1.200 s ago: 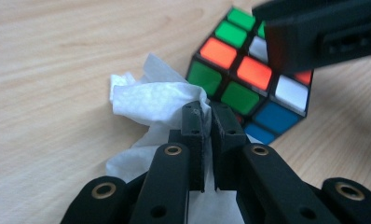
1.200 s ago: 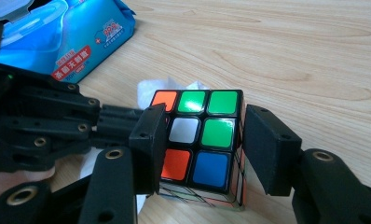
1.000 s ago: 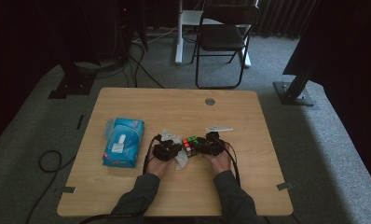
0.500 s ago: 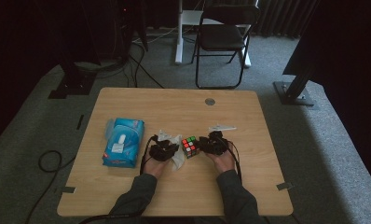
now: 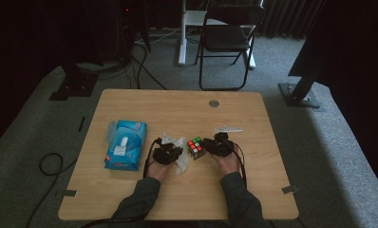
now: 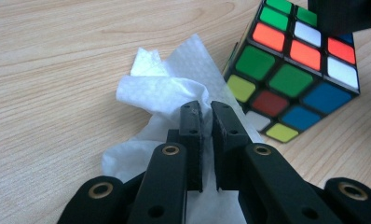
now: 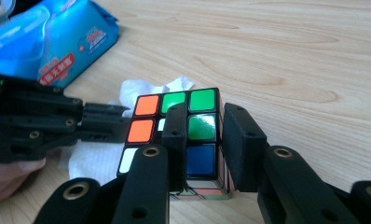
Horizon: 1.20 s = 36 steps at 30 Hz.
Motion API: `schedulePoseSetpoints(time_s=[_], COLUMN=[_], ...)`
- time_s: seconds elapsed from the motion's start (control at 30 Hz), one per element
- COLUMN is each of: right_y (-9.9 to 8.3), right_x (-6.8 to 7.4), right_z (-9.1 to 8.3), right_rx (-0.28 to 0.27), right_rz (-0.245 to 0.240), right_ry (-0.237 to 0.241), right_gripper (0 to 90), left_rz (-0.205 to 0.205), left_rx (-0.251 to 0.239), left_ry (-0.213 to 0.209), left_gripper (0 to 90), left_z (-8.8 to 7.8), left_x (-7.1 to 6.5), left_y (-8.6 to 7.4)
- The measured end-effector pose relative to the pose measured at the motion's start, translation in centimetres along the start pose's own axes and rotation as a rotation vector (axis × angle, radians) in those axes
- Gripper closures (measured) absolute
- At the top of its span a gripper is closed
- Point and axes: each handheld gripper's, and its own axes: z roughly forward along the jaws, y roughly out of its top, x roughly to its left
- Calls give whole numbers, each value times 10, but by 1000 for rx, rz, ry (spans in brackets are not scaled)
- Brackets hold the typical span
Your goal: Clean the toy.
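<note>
Black jaws of the right gripper point(image 7: 202, 149) just closed, now clamped on one edge column of the puzzle cube point(image 7: 176, 135): one pad on the face with orange, green and blue stickers, the other on the adjoining side face. Cube resting on the wooden table point(image 5: 187, 107), near the front middle, between the two hands in the high view point(image 5: 195, 147).

Left gripper point(image 6: 206, 116) jaws drawn narrow, only a thin slit between the pads, pinching a crumpled white tissue point(image 6: 165, 88). Tissue lying flat on the table under and ahead of the jaws, one corner reaching the cube's lower edge. Cube tilted in the left gripper view point(image 6: 295, 70), just beside the tissue to the right.

Left gripper point(image 5: 167, 153) and right gripper point(image 5: 219, 145) side by side, cube touching the right one.

Farther left, blue pack of wet wipes point(image 5: 125, 145), flat, near the tissue but apart.

Beyond the table, a black folding chair point(image 5: 227, 40) on grey carpet.
</note>
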Motion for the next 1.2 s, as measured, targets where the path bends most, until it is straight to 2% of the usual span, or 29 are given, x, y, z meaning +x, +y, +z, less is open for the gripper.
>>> schedulePoseSetpoints(time_s=[0.03, 0.07, 0.27, 0.3, 0.33, 0.37, 0.4, 0.5, 0.6, 0.77, 0.93, 1.2], right_y=[0, 0, 1, 1, 0, -1, -4, -9, -11, -10, -6, -1], right_x=[-6, -7, -17, -19, -21, -23, -26, -29, -28, -28, -23, -15], right_z=[-1, -1, -7, -9, -10, -8, -5, -4, -3, -6, -13, -16], right_rx=[-8, -11, -27, -29, -23, 9, 28, 26, 28, 15, -20, -61], right_rz=[53, 70, 114, 114, 113, 102, 105, 116, 105, 109, 119, 110], right_ry=[16, 17, -24, -52, -72, -101, -100, -86, -88, -92, -100, -89], right_gripper=[716, 717, 734, 879, 861, 856, 831, 802, 765, 701, 635, 608], left_rz=[1, 1, -1, -1, 1, 1, 2, 1, 1, 6, 2, 1], left_rx=[1, 1, -1, 0, 1, 2, 2, 1, 2, -7, -40, -79], left_ry=[0, 0, -1, -2, -2, -3, -4, -4, -5, -3, -6, -10], left_gripper=[839, 839, 839, 839, 839, 839, 839, 839, 839, 841, 846, 851], left_z=[0, 0, 1, 1, 1, 1, 1, 2, 3, 2, -2, -7], left_x=[0, 0, 0, -1, -1, -1, -1, -1, -1, -1, -1, 0], left_y=[0, 0, 0, 1, 1, 1, 1, 1, 1, 3, 12, 25])
